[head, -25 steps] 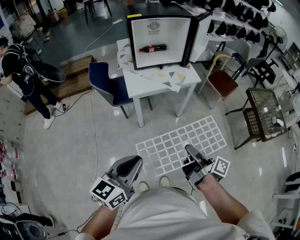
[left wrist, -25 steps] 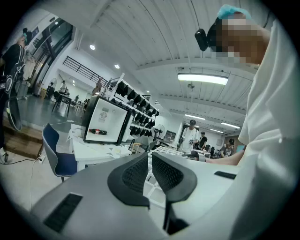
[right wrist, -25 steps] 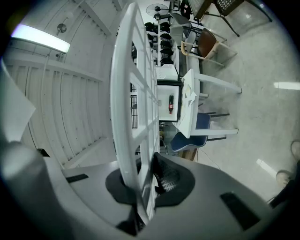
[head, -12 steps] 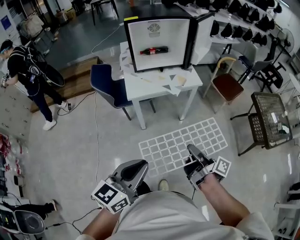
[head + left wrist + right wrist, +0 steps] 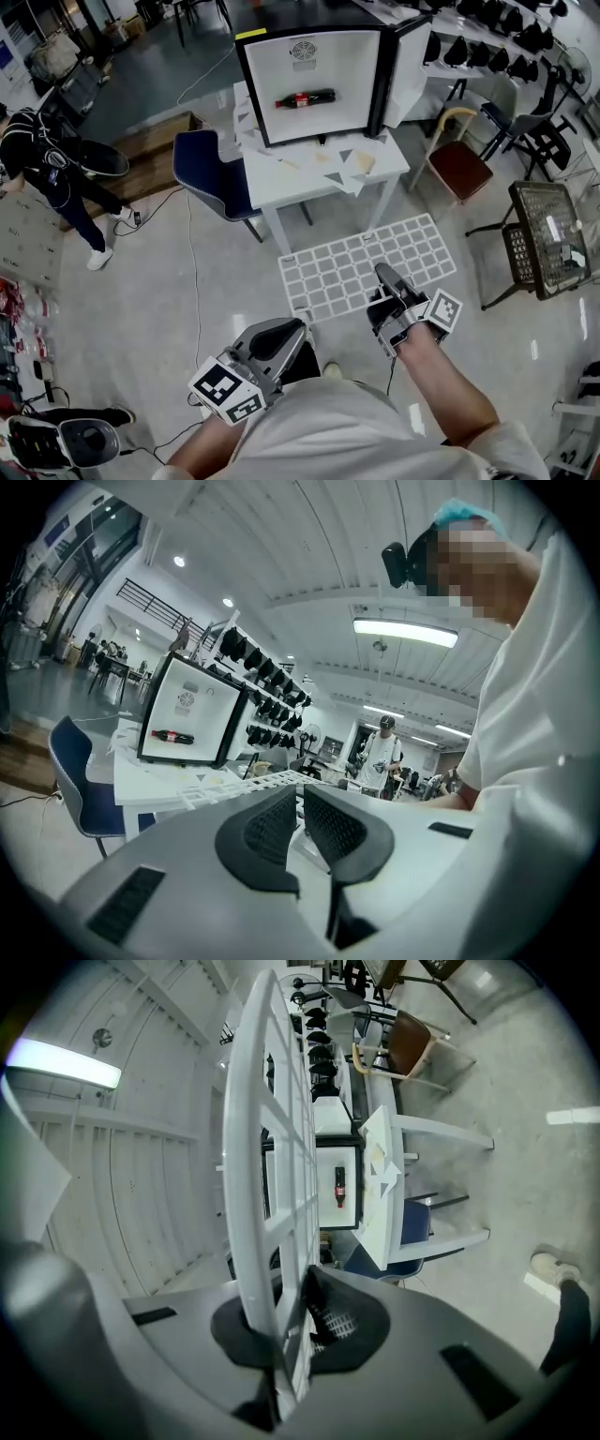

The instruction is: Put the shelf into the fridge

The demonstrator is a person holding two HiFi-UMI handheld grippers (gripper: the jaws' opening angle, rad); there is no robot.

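Observation:
The white grid shelf [image 5: 366, 267] hangs level above the floor, in front of the white table [image 5: 309, 173]. My right gripper [image 5: 382, 274] is shut on its near edge. In the right gripper view the shelf's frame bar [image 5: 272, 1147] runs between the pads. My left gripper [image 5: 298, 328] sits at the shelf's near left corner. Its jaws stand almost together with no bar between them, and the shelf [image 5: 234, 787] shows just beyond them. The open fridge [image 5: 309, 56] stands on the table with a cola bottle [image 5: 306, 97] lying inside.
Loose papers lie on the table's front. A blue chair [image 5: 211, 173] stands left of the table and a brown chair [image 5: 459, 169] to its right. A wire rack [image 5: 548, 234] is at far right. A person [image 5: 47, 159] stands at far left. A cable crosses the floor.
Both grippers and the shelf have moved forward toward the table. The shelf's far edge now lies close to the table legs. The person at left has bent lower.

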